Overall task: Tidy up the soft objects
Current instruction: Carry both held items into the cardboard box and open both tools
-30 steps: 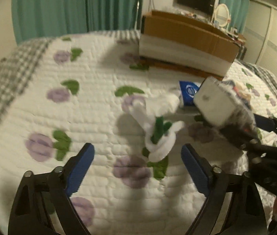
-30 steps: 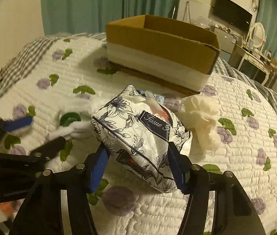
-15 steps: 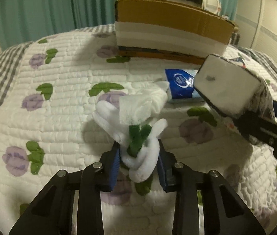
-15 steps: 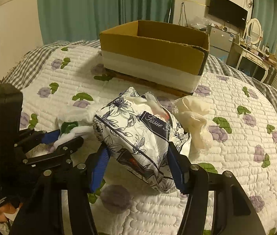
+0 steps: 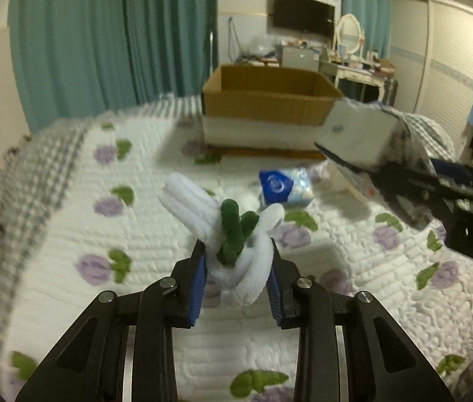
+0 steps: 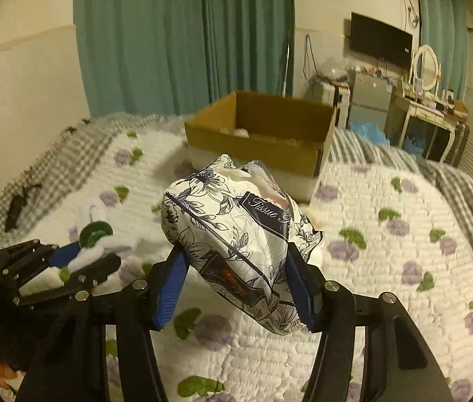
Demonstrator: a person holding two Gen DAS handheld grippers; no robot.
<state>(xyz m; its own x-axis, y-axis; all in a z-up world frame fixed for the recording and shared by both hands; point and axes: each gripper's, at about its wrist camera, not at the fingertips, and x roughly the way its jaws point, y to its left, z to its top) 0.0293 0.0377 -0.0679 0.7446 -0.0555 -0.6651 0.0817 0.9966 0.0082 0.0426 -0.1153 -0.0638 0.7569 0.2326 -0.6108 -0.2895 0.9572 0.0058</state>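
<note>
My left gripper (image 5: 236,278) pinches the white-and-green plush toy (image 5: 236,234) low, my right gripper (image 6: 236,281) squeezes the floral tissue pack (image 6: 236,234); either could slip short of the cardboard box (image 6: 259,134)

box (image 5: 266,107) on bed (image 5: 69,207), small packet (image 5: 285,187) before it

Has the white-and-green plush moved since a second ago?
Yes. The left gripper closed on the white-and-green plush and lifted it off the quilt, toward the cardboard box.
</note>
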